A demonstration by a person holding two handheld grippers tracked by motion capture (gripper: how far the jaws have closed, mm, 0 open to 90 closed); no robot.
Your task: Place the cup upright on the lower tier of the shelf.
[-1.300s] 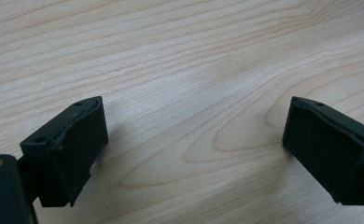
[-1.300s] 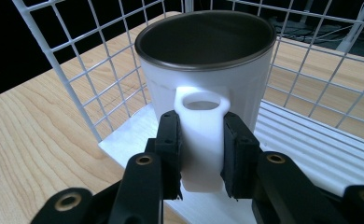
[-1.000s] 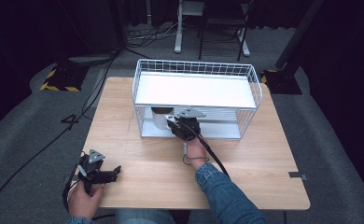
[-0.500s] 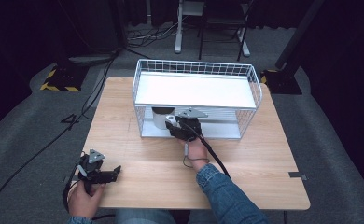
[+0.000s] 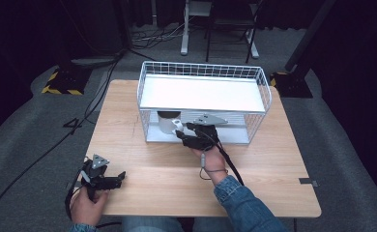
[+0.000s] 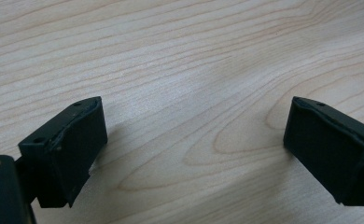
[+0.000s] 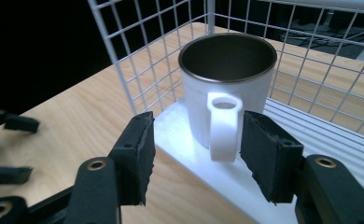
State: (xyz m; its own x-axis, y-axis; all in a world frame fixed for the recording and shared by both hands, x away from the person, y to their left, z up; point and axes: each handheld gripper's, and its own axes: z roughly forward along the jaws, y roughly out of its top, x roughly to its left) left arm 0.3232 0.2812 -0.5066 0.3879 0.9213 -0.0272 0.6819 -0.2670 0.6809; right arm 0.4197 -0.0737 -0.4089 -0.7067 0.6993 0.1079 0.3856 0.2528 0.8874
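Note:
A white mug (image 5: 166, 123) (image 7: 227, 79) with a dark inside stands upright on the lower white tray (image 7: 227, 179) of a wire rack (image 5: 143, 96), near its left end. The mug's handle (image 7: 223, 126) points at my right gripper (image 5: 184, 134) (image 7: 198, 135). That gripper's jaws have just been opening and are now open. The handle sits in the gap just ahead of the pads, and neither pad touches it. My left gripper (image 5: 117, 178) (image 6: 194, 135) lies low over the table's front left, open with only bare wood between its jaws.
The rack has a white top shelf (image 5: 203, 94) above the mug and wire walls (image 7: 138, 51) to the left and behind. The wooden table (image 5: 167, 169) spreads in front. Cables and stands lie on the floor beyond.
My right gripper's jaws have opened off the mug's handle, and the gripper has drawn back a little toward the person. The mug stays on the tray. The left gripper has not moved.

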